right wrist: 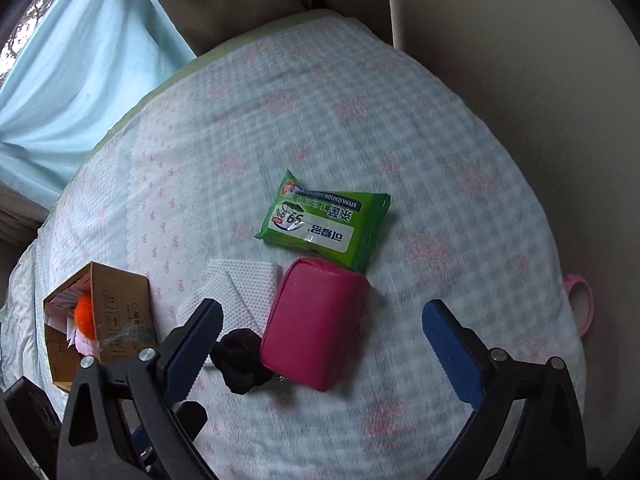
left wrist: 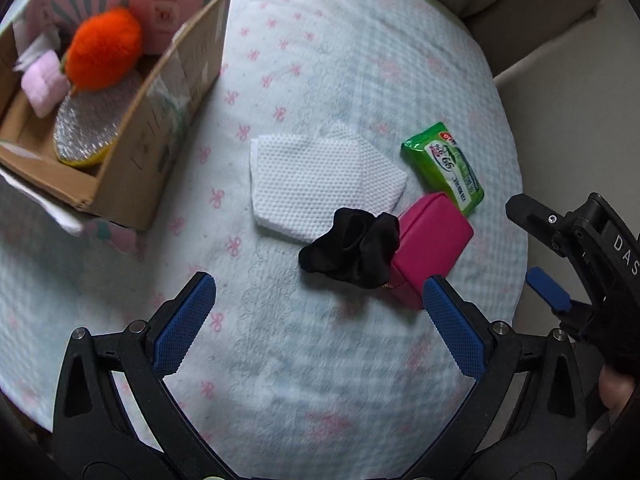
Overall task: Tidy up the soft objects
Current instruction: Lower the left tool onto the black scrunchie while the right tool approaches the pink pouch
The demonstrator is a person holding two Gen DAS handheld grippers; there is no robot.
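On the bed lie a black scrunchie [left wrist: 354, 246] [right wrist: 240, 354], a magenta pouch [left wrist: 430, 240] [right wrist: 316, 322], a green wipes pack [left wrist: 444, 168] [right wrist: 326, 220] and a folded white cloth [left wrist: 316, 184] [right wrist: 240, 286]. A cardboard box [left wrist: 132, 152] [right wrist: 120, 316] at the left holds an orange pompom [left wrist: 106, 48], a pink sponge [left wrist: 42, 82] and a silver scrubber [left wrist: 88, 126]. My left gripper [left wrist: 320, 308] is open and empty, just short of the scrunchie. My right gripper [right wrist: 322, 336] is open and empty, with the pouch between its fingers' lines; it also shows in the left wrist view [left wrist: 532, 248].
The bed [left wrist: 320, 60] has a pale blue checked cover with pink bows. Beige cushions [right wrist: 500, 80] stand behind and to the right. A light blue curtain [right wrist: 80, 60] hangs at the far left. A pink ring object [right wrist: 580, 300] sits at the bed's right edge.
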